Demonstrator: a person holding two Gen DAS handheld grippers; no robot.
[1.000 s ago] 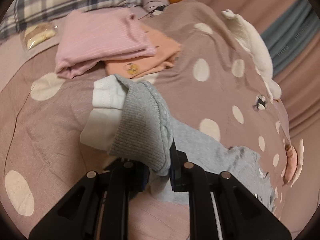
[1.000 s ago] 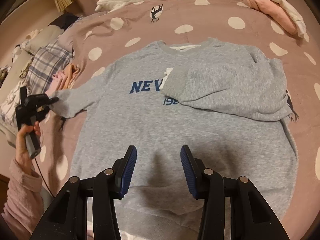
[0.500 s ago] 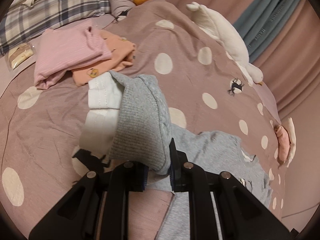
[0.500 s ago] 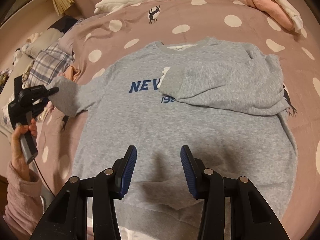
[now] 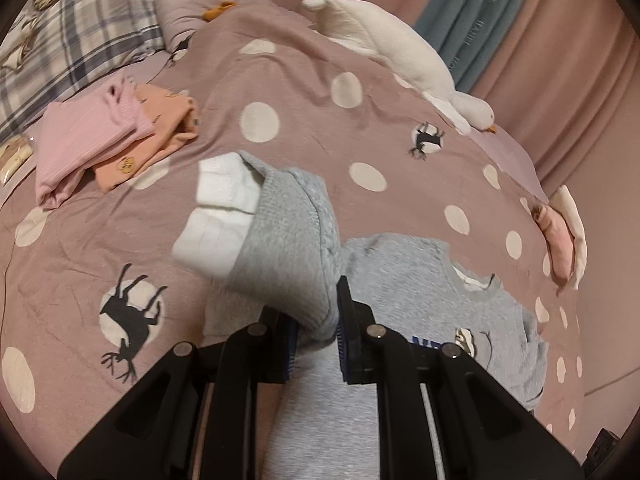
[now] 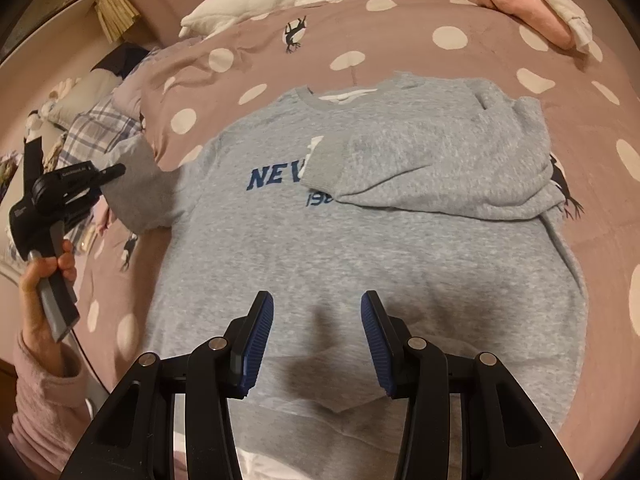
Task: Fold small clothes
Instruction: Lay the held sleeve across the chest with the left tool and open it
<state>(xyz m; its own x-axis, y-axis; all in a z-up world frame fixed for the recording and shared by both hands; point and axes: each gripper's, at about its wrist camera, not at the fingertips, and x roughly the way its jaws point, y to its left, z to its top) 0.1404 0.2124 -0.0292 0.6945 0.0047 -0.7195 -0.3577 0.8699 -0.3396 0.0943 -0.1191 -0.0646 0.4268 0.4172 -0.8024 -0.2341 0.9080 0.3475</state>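
A grey sweatshirt [image 6: 360, 232] with blue lettering lies flat on the spotted mauve bedspread [image 6: 400, 40]. Its right sleeve [image 6: 432, 172] is folded across the chest. My left gripper [image 5: 316, 320] is shut on the ribbed cuff of the left sleeve [image 5: 288, 248], lifted off the bed, a white inner cuff [image 5: 220, 208] sticking out. In the right wrist view a hand holds that left gripper [image 6: 108, 172] at the sweatshirt's left side with the left sleeve [image 6: 136, 192] in it. My right gripper [image 6: 316, 320] hovers open above the sweatshirt's lower hem, holding nothing.
Folded pink [image 5: 88, 136] and orange clothes [image 5: 160, 136] lie at the left near a plaid pillow [image 5: 72, 40]. A white goose plush [image 5: 400, 64] lies along the far edge. A pink and white folded pile [image 6: 528, 8] sits at the far right. Curtains [image 5: 560, 40] hang behind.
My left gripper has carried the sleeve cuff up and in toward the sweatshirt's body; the collar and lettering now show in its view. The right gripper has stayed in place, open.
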